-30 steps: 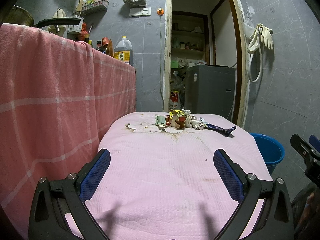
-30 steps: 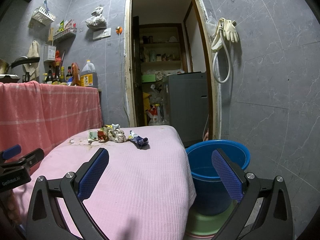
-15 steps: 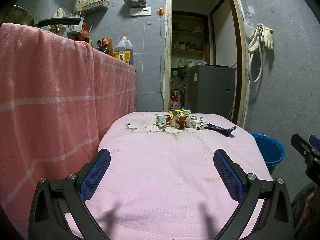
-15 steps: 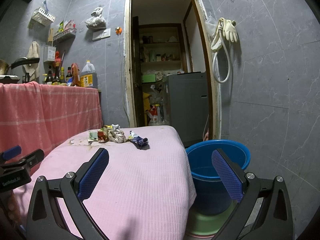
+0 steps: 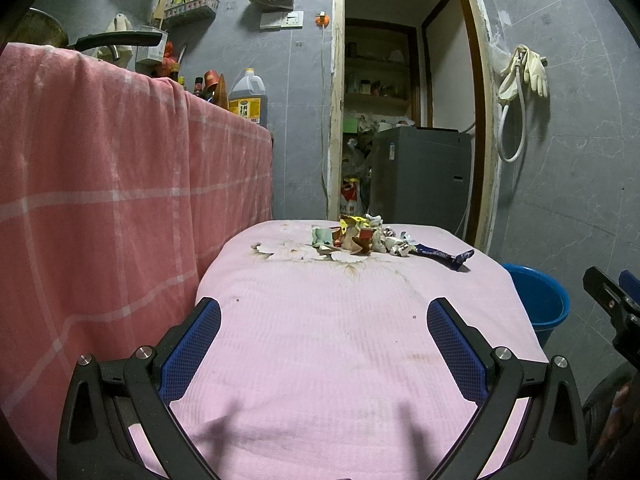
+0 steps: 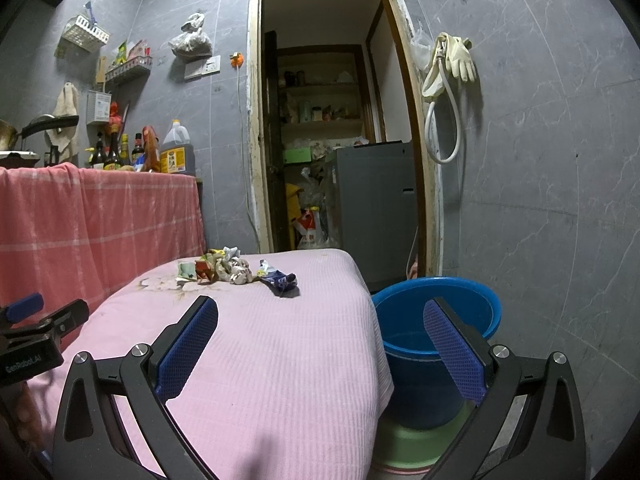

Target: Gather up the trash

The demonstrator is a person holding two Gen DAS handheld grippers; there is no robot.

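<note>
A pile of crumpled wrappers lies at the far end of the pink-covered table; it also shows in the right wrist view. A dark blue wrapper lies at its right end, seen too in the right wrist view. A blue bucket stands on the floor right of the table, also in the left wrist view. My left gripper is open and empty over the near table end. My right gripper is open and empty near the table's right edge.
A higher counter under a pink checked cloth runs along the left, with bottles and a pan on it. An open doorway with a grey appliance lies behind the table. Gloves and a hose hang on the right wall.
</note>
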